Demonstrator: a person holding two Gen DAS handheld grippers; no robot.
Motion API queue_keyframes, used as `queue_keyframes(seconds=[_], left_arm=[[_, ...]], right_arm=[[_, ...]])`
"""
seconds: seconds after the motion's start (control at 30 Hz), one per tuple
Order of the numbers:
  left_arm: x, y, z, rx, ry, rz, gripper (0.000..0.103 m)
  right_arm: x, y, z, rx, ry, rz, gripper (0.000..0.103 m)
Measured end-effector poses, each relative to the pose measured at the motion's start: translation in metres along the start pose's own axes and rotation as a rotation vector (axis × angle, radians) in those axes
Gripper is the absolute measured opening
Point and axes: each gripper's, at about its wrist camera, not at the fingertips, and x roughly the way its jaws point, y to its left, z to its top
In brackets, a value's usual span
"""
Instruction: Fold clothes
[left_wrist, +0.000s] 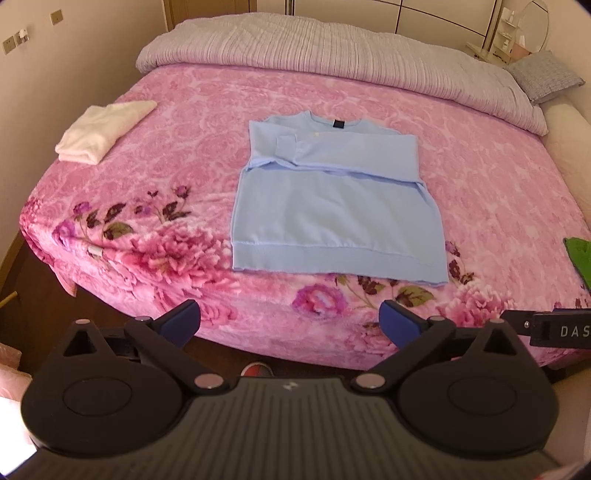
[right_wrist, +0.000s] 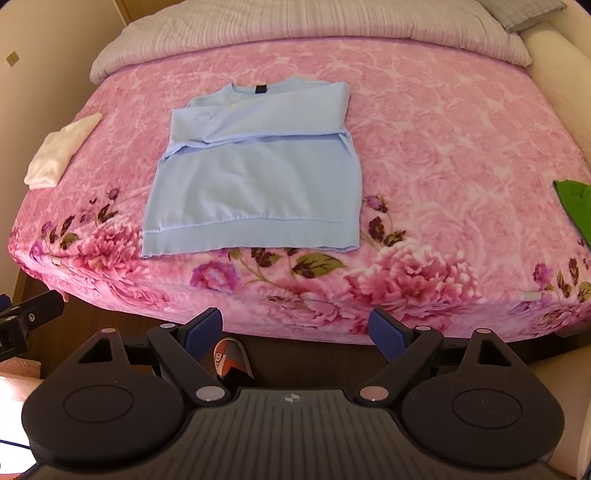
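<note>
Only readable text I get: "DAS" in pale capitals on the black gripper body at the right edge of my left wrist view, cut off by the frame. Small dark neck label on the light blue sweatshirt is too small to read.

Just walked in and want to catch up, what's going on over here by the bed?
A person is folding clothes with a handheld gripper in each hand. The light blue sweatshirt lies flat on the pink floral blanket, sleeves already folded across its chest, body not yet folded. The left gripper and right gripper are both open and empty, held off the near edge of the bed. A folded white garment sits to the left, something green at the right.
</note>
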Motion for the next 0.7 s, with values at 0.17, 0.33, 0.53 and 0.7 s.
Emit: queue_keyframes(seconds=[0.17, 0.33, 0.53, 0.7], left_arm=[[0.001, 0.006, -0.007, -0.014, 0.013, -0.002, 0.102], [0.003, 0.010, -0.007, -0.025, 0.013, 0.001, 0.102], [0.013, 0.019, -0.006, -0.042, 0.034, -0.003, 0.102], [0.036, 0.028, 0.007, -0.052, 0.054, -0.007, 0.102]], right_arm=[[-0.001, 0.003, -0.003, -0.016, -0.008, -0.007, 0.088], [0.000, 0.003, -0.004, -0.018, -0.010, -0.009, 0.088], [0.009, 0.004, 0.000, -0.015, 0.008, -0.014, 0.089], [0.025, 0.009, 0.014, -0.011, 0.030, -0.024, 0.089]])
